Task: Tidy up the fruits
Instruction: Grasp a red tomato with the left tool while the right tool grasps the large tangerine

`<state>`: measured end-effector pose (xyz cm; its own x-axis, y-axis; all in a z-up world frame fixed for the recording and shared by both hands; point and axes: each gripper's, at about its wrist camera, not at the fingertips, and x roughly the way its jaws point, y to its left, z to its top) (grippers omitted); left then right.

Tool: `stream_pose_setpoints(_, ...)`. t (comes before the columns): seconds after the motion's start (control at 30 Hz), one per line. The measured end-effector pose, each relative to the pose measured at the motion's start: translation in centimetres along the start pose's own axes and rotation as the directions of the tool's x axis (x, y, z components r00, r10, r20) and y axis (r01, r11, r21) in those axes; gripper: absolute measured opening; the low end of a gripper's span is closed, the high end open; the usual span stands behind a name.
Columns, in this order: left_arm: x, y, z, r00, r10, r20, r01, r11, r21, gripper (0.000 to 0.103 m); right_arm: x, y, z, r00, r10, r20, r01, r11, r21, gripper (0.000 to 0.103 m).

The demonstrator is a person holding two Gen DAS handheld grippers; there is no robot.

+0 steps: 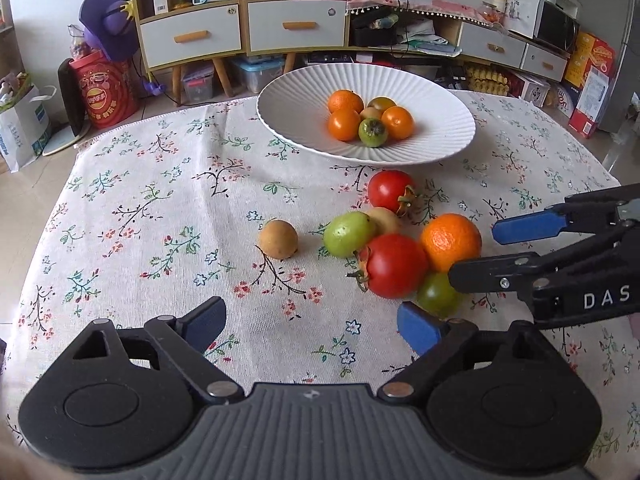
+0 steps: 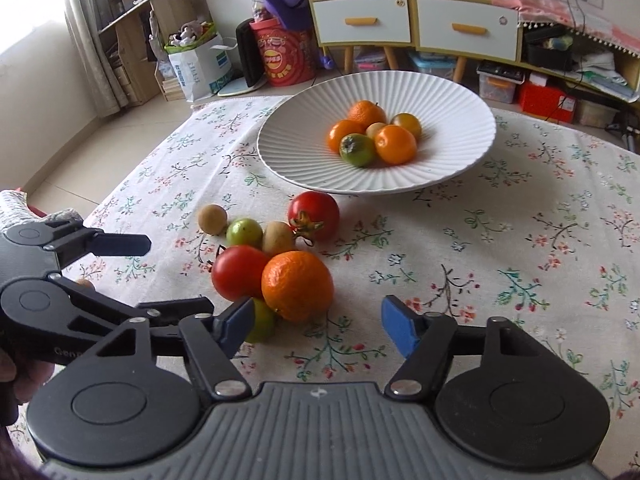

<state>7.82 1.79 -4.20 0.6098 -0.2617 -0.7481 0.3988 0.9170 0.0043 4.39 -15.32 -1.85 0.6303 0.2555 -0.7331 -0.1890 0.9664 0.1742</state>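
Resting on the floral tablecloth [image 1: 132,208], the white ribbed bowl [image 1: 440,120] holds six small fruits at its centre. Near its front rim lies a touching cluster: orange [image 2: 297,285], two red tomatoes [image 2: 240,272] with stems pointing left, and smaller green fruits. A brown fruit [image 1: 278,239] sits apart. Left gripper [image 1: 312,322] and right gripper [image 2: 316,324]: fingers spread, holding nothing.

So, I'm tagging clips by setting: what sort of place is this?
Probably a lived-in home room: a floral tablecloth, a drawer cabinet with cluttered shelves, and a white fruit plate.
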Motion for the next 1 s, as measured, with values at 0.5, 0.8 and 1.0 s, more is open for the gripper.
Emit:
stream_pose_setpoints(0.5,0.2,-1.1,0.9,0.999,-0.041,-0.001,0.041,0.999,0.004,0.073,-0.1,-0.6,0.8,0.998,0.062,-0.006,-0.061,0.997,0.049,0.036)
stream_pose_setpoints(0.8,0.9,-2.6,2.2,0.997,-0.069,0.018,0.069,0.997,-0.024,0.054,-0.7,-2.1,0.8,1.000,0.003,-0.001,-0.002,0.999,0.050,0.036)
stream_pose_setpoints(1.0,1.4,-3.3,2.9,0.997,-0.075,0.017,0.076,0.995,-0.069,0.046,-0.8,-2.6,0.7,1.000,-0.003,-0.005,0.003,0.998,0.055,0.036)
